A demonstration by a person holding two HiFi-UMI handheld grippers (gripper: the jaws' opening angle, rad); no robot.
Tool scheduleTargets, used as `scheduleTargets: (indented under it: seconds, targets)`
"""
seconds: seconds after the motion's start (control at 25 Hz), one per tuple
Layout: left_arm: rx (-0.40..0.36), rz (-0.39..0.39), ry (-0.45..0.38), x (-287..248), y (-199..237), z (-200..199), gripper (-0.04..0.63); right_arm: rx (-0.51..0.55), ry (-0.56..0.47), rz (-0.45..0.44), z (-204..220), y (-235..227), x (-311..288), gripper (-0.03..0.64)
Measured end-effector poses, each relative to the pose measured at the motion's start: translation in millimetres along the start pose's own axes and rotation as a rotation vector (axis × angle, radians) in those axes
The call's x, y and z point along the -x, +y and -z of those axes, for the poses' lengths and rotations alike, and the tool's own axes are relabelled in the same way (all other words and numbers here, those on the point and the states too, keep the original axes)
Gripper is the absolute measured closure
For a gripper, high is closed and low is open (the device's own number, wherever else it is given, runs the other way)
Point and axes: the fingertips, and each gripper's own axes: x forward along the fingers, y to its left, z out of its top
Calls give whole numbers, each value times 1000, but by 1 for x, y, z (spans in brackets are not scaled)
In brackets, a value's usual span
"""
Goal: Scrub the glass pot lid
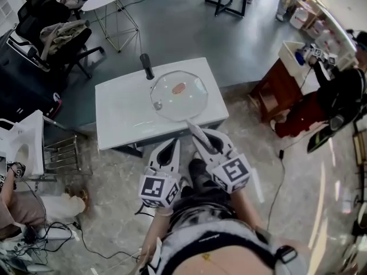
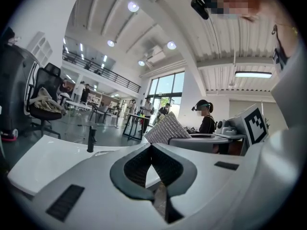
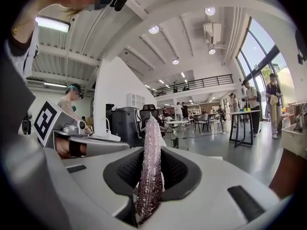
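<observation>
Upper middle of the head view: white surface (image 1: pixel 123 110) with the glass pot lid (image 1: pixel 179 95) lying flat on its far right part, a pinkish knob at the centre. Just beside the lid's upper-left rim, a dark upright object (image 1: pixel 147 66), too small to identify. Lower centre, below the surface's near edge: left tongs (image 1: pixel 174 144), clenched on nothing, dark ribbed pads (image 2: pixel 136 166) meeting at the tips. Just to their right, right tongs (image 1: pixel 204 141), clamped on a silvery scrub pad (image 1: pixel 194 130), gripped edge-on in the right gripper view and standing up past the tips. Pad's free end reaching, in the head view, the lid's near rim; touching or not, impossible to tell. Underneath both tongs, marble-patterned floor (image 1: pixel 114 188).
</observation>
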Motion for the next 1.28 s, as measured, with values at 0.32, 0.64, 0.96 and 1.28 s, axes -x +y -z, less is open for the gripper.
scheduleTargets:
  seconds: [0.32, 0.64, 0.96, 1.28]
  targets:
    - [-12, -25, -16, -63, 27, -24, 603, -3, 0, -49, -18, -51, -48, 535]
    - [-21, -68, -3, -125, 39, -38, 601, -13, 3, -79, -29, -115, -73, 535]
    - [-12, -141, 29, -162, 53, -37, 602, -37, -25, -135, -21, -161, -94, 534]
    - [8, -171, 60, -171, 74, -25, 601, -69, 11, -153, -6, -176, -116, 534]
